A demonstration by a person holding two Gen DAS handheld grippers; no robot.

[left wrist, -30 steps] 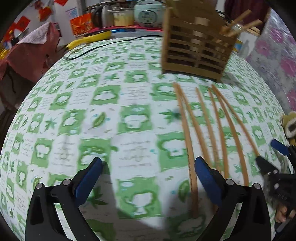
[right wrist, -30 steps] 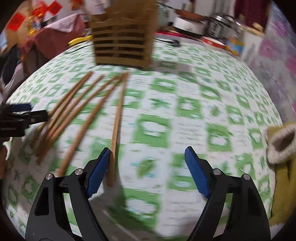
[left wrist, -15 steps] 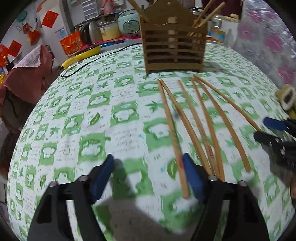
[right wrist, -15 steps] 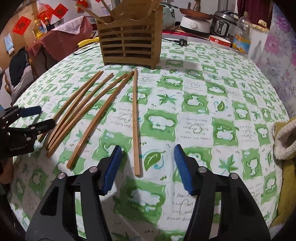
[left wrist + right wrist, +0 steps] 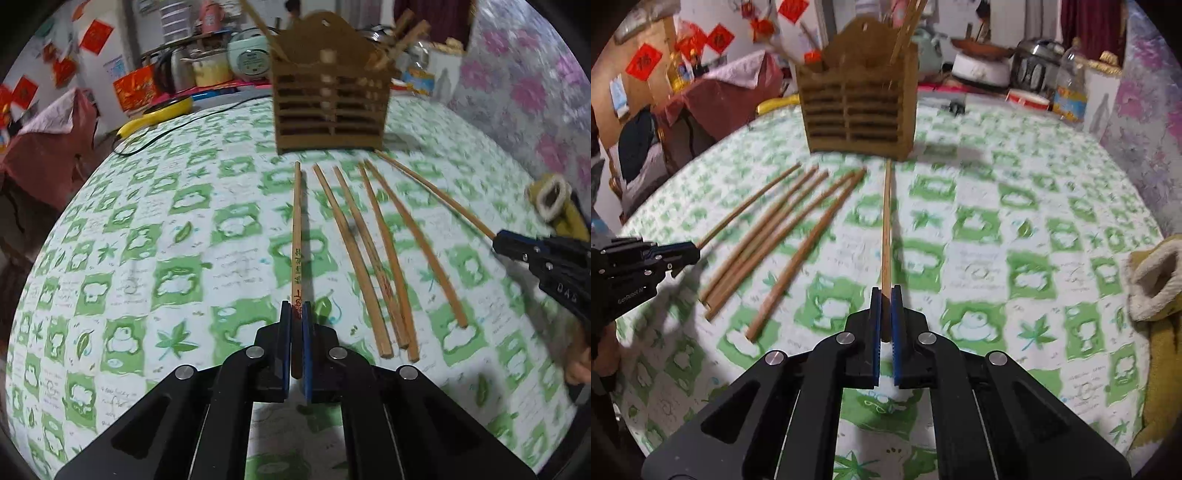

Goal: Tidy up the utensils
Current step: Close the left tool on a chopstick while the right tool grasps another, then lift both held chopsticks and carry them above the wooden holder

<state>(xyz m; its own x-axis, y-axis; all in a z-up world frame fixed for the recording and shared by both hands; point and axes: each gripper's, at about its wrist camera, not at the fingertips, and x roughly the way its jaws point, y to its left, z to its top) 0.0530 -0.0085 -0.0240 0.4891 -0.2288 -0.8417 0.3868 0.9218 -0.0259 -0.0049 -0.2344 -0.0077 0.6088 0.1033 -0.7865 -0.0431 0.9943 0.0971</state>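
Since each gripper, left gripper and right gripper, pinches one chopstick by its end, tips may swing and snag the wooden holder.

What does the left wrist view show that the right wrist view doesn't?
Left wrist only: red and green printing on the chopstick the left gripper has just closed on. Right wrist only: a plastic bottle behind the table. Both: the wooden holder, four loose chopsticks, and the right gripper, also just closed, pinching its own chopstick.
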